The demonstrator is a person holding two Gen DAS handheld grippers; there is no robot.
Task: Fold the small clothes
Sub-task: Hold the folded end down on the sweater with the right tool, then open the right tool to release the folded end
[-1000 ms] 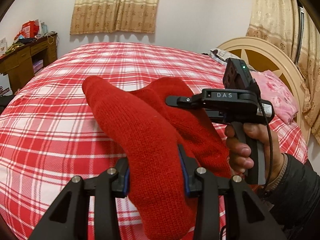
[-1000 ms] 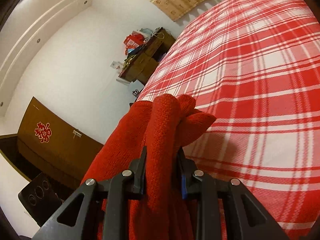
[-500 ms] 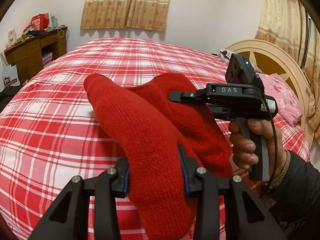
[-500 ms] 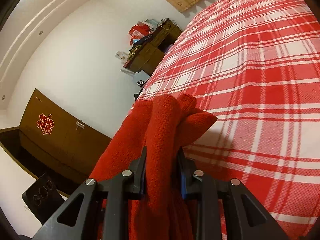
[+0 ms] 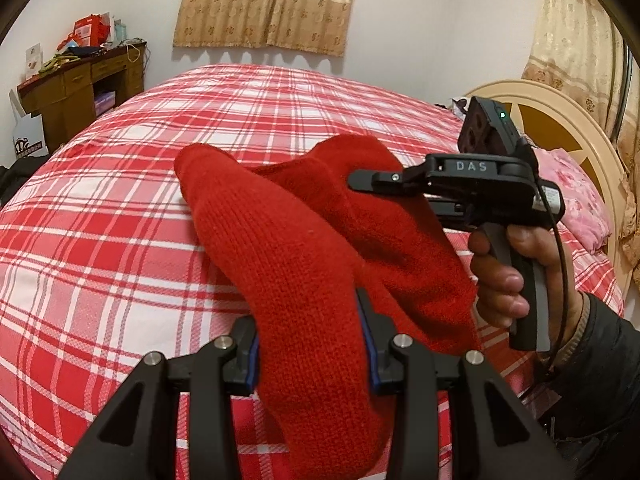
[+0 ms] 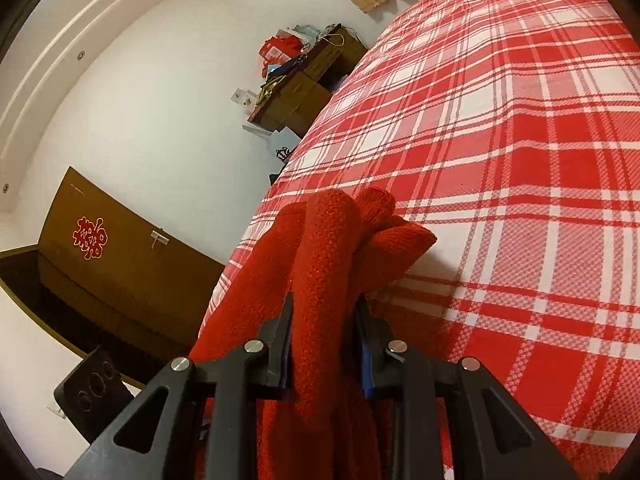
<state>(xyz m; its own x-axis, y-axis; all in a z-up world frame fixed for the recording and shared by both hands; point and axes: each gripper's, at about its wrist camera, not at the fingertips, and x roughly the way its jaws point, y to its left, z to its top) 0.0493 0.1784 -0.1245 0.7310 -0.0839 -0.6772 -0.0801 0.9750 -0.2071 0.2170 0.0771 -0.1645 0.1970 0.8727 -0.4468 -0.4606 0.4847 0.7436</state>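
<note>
Red knitted garment (image 5: 304, 280) held up over the red plaid bedspread (image 5: 120, 200), its kind hard to make out, lower end cut off by the frame. Left gripper (image 5: 310, 344) clamped on one thick fold; right gripper (image 6: 324, 344) clamped on a bunched part, fingertips hidden in wool. Since a second ago, both grips unchanged, desk (image 5: 80, 88) shifted further into view. Wide bare bedspread beyond, headboard (image 5: 560, 128) to the right

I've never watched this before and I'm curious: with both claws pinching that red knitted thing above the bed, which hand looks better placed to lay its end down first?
Probably the left. The left claw holds the red knit low over the plaid bed; the right claw sits higher.
</note>
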